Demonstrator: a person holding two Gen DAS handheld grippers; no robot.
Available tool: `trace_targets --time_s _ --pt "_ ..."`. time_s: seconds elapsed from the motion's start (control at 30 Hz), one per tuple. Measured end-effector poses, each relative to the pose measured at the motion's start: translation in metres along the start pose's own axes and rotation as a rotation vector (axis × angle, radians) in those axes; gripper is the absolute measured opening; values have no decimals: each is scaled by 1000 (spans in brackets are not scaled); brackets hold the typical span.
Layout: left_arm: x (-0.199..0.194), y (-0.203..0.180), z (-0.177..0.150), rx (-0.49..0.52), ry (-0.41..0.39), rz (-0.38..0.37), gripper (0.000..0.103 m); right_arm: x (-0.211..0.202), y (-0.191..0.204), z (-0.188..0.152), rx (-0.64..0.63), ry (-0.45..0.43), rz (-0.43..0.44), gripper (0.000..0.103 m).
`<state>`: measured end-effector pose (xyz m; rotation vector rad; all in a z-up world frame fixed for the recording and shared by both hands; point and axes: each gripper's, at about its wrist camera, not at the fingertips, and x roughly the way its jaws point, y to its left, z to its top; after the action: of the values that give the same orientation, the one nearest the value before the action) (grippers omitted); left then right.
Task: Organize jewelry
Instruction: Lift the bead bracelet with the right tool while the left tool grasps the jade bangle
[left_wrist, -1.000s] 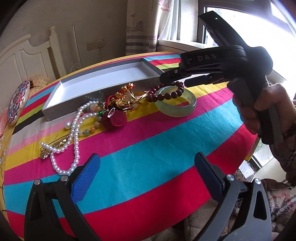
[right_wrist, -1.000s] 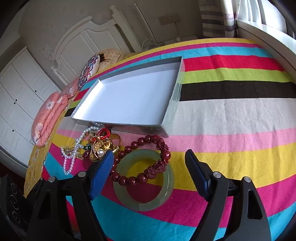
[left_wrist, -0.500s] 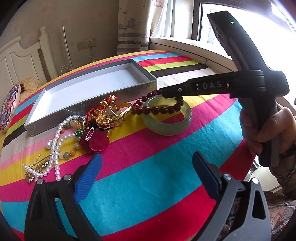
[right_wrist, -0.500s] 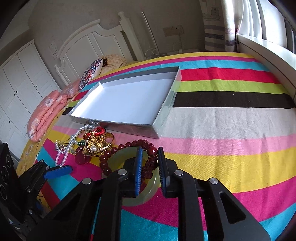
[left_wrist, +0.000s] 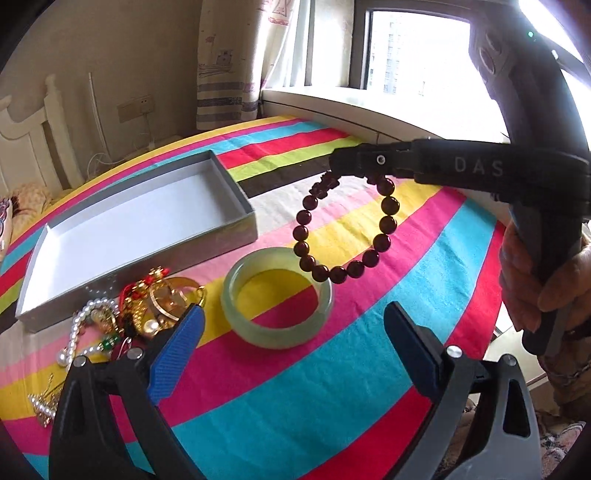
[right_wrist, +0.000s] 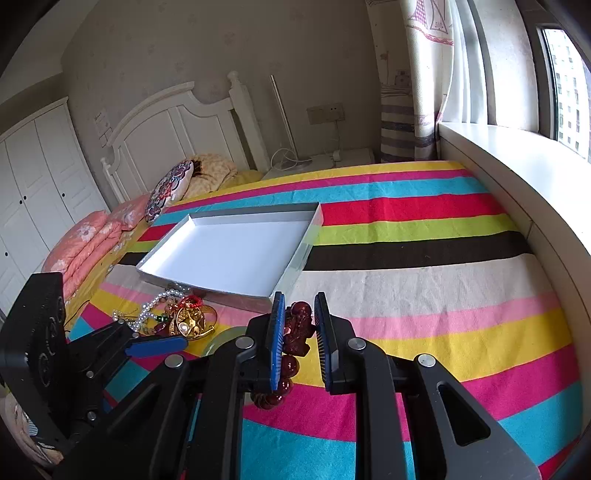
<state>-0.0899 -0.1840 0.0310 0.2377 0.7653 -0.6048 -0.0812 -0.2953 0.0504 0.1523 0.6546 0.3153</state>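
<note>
A dark red bead bracelet (left_wrist: 345, 229) hangs in the air from my right gripper (left_wrist: 338, 164), which is shut on its carved charm (right_wrist: 298, 328); the right gripper (right_wrist: 298, 325) is lifted above the striped cloth, near the box's corner. Below it a pale green jade bangle (left_wrist: 277, 299) lies flat on the cloth. A shallow white box (left_wrist: 136, 229) (right_wrist: 229, 254) stands beyond, nothing in it. A heap of pearl strands and gold pieces (left_wrist: 122, 317) (right_wrist: 173, 314) lies left of the bangle. My left gripper (left_wrist: 291, 354) is open, low over the cloth in front of the bangle.
The striped cloth (right_wrist: 424, 295) covers a round table beside a white window sill (right_wrist: 517, 177). A bed with pillows (right_wrist: 110, 229) and a white headboard lies behind the box. A person's hand (left_wrist: 532, 280) holds the right gripper's handle.
The right gripper closed on the bead bracelet's charm and lifted the bracelet off the jade bangle into the air. The left gripper moved closer toward the bangle.
</note>
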Motion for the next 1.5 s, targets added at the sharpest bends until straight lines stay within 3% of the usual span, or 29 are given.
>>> trace_targets --time_s 0.07,0.17,0.3,0.47,0.5,0.53,0.57,0.63,0.73,0.77,0.83,0.93,1.03,1.17,1.33,1.37,1.43,1.5 --pt "11 -7 4 40 22 -19 89 -7 -1 2 0 -24 -9 18" --pt "33 -16 8 105 72 -4 76 -21 -1 8 2 -65 -11 6" --pt "36 -12 10 95 53 33 76 -33 -4 15 -15 -81 -21 6" --pt "23 -6 4 44 25 43 89 -16 -12 1 -19 47 -11 9" --pt "21 -6 3 36 28 51 89 -12 -15 -5 -15 79 -16 12" --pt "17 -5 1 24 29 51 90 -10 -17 -12 -17 102 -25 25" --pt "12 -4 -2 9 20 40 92 -10 -18 -20 -32 112 -28 53" --pt "2 0 -9 -13 7 36 99 -10 -13 -35 -98 129 -35 60" --pt "4 13 -15 -58 29 13 99 -3 -1 -47 -187 180 -25 57" --pt "6 16 -14 -75 38 4 98 2 2 -49 -214 194 -30 46" --pt "6 18 -11 -93 33 -19 98 13 5 -51 -236 231 -46 33" --pt "-1 7 -5 -39 2 -21 98 28 5 -56 -267 290 -48 22" --pt "-2 -5 -3 32 3 6 98 34 6 -60 -307 275 -53 14" --pt "8 -2 3 22 15 -6 98 33 2 -59 -297 235 -72 14" --pt "14 2 8 6 31 -4 98 18 -13 -50 -189 147 -75 14" --pt "18 1 8 18 42 -1 96 14 -15 -47 -168 129 -69 14" --pt "30 -1 9 35 87 -16 70 5 -17 -42 -138 97 -56 14" --pt "38 -3 8 57 97 -5 56 -4 -20 -37 -109 67 -39 14"
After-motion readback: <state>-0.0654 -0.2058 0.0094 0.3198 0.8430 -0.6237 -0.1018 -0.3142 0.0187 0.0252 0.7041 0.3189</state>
